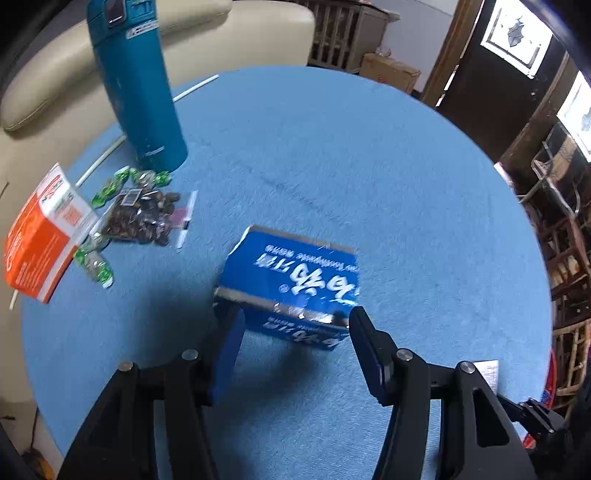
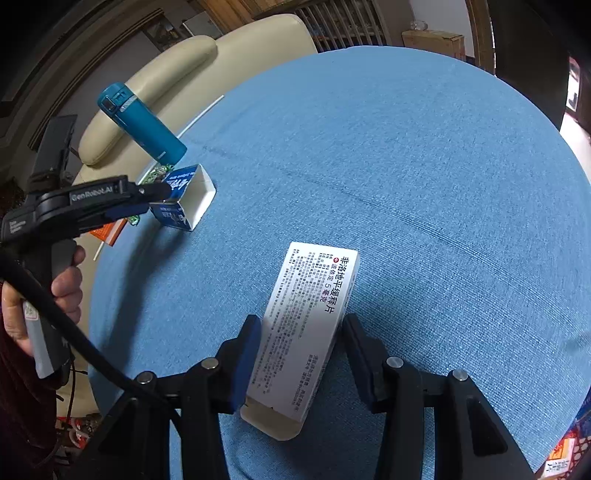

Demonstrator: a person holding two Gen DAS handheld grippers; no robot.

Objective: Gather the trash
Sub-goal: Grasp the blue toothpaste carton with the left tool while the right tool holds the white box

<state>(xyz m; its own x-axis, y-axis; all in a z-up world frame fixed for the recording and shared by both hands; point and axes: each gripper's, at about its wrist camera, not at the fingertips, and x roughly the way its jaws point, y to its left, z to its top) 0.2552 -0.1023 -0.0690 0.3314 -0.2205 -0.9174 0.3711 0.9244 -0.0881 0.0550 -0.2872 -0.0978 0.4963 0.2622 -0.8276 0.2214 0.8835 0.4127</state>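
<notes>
On my far left an orange box (image 1: 38,236) lies at the edge of the blue table (image 1: 369,177), with green candy wrappers (image 1: 110,190) and a clear bag of dark brown snacks (image 1: 146,216) just beside it. Behind those stands a teal flask (image 1: 136,88), upright, with a cream sofa (image 1: 229,33) beyond the table edge.

My left gripper (image 1: 293,321) is spread wide around the near end of a blue toothpaste box (image 1: 291,284); from its own camera the fingers (image 1: 231,345) flank the box without pressing it. In the right wrist view the box's open end faces into the table, and I cannot tell whether it rests on the cloth (the picture is blurred here).

Further right, my right gripper (image 2: 301,334) is also unclenched, fingers either side of a white medicine box (image 2: 306,325) lying flat on the table. One pad touches the box's left edge, the other stands just apart. The two boxes lie well apart.
</notes>
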